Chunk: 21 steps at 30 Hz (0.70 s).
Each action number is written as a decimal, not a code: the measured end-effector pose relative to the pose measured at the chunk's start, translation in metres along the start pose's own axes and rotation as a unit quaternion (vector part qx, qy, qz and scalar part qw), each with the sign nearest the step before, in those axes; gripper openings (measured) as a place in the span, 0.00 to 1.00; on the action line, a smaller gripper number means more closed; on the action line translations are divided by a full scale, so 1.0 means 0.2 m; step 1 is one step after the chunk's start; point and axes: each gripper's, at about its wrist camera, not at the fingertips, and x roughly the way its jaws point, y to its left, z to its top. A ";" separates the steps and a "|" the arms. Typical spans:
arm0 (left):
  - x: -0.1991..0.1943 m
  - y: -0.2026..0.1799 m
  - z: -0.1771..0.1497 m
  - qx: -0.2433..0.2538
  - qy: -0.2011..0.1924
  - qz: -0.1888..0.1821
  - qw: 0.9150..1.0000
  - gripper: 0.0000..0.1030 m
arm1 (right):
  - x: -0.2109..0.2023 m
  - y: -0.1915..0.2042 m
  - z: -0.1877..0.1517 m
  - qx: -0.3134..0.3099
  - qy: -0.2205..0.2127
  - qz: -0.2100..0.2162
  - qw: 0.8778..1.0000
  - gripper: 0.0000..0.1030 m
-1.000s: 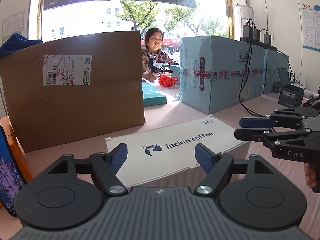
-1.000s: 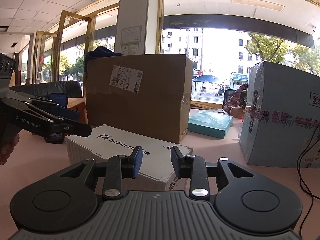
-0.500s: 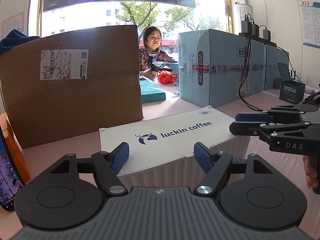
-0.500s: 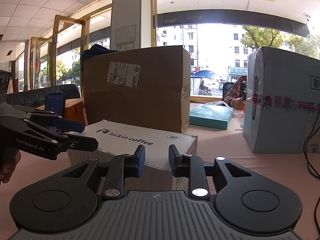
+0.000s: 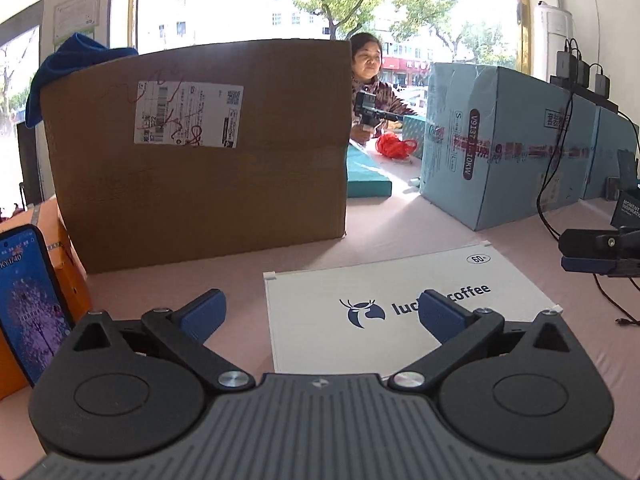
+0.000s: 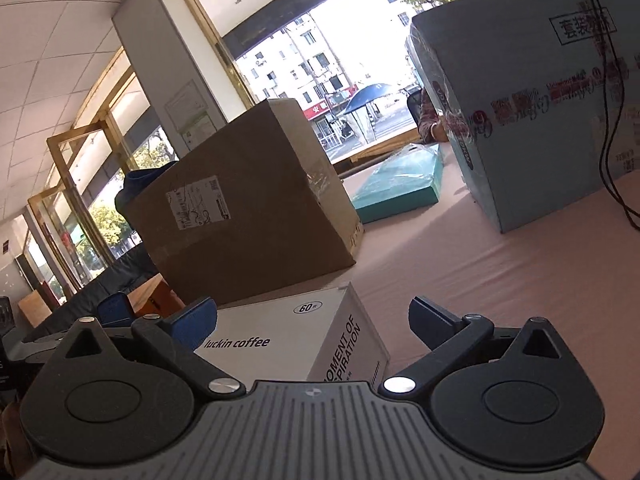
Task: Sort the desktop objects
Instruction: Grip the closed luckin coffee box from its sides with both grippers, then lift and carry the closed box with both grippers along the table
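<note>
A white luckin coffee box (image 5: 404, 300) lies flat on the pink tabletop (image 5: 400, 236), at about 1 o'clock from the left hand-held gripper (image 5: 320, 312), whose jaws gape wide and hold nothing, one pad over the lid. The right hand-held gripper (image 6: 312, 320), also spread wide and empty, has the box's corner at 12 o'clock between its fingers and looks the nearer. The box's long axis runs across the left view, a brown carton (image 5: 200, 152) behind at 11 o'clock.

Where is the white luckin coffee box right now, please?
The white luckin coffee box lies flat on the pink tabletop, just ahead of both open grippers and in front of the large brown cardboard box.
</note>
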 end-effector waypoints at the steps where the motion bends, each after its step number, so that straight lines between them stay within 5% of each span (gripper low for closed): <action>1: 0.03 0.02 0.01 -0.015 0.020 -0.007 1.000 1.00 | 0.02 -0.01 0.01 0.012 0.013 -0.002 1.000 1.00; 7: 0.15 0.13 0.00 -0.081 0.077 -0.041 0.993 1.00 | 0.09 -0.03 -0.01 0.037 0.060 -0.004 0.998 1.00; 12: 0.22 0.22 -0.01 -0.149 0.114 -0.086 0.979 1.00 | 0.14 -0.04 -0.03 0.042 0.085 -0.010 0.995 1.00; 21: 0.25 0.22 -0.03 -0.161 0.130 -0.126 0.970 1.00 | 0.25 -0.12 -0.06 0.112 0.119 -0.004 0.987 0.97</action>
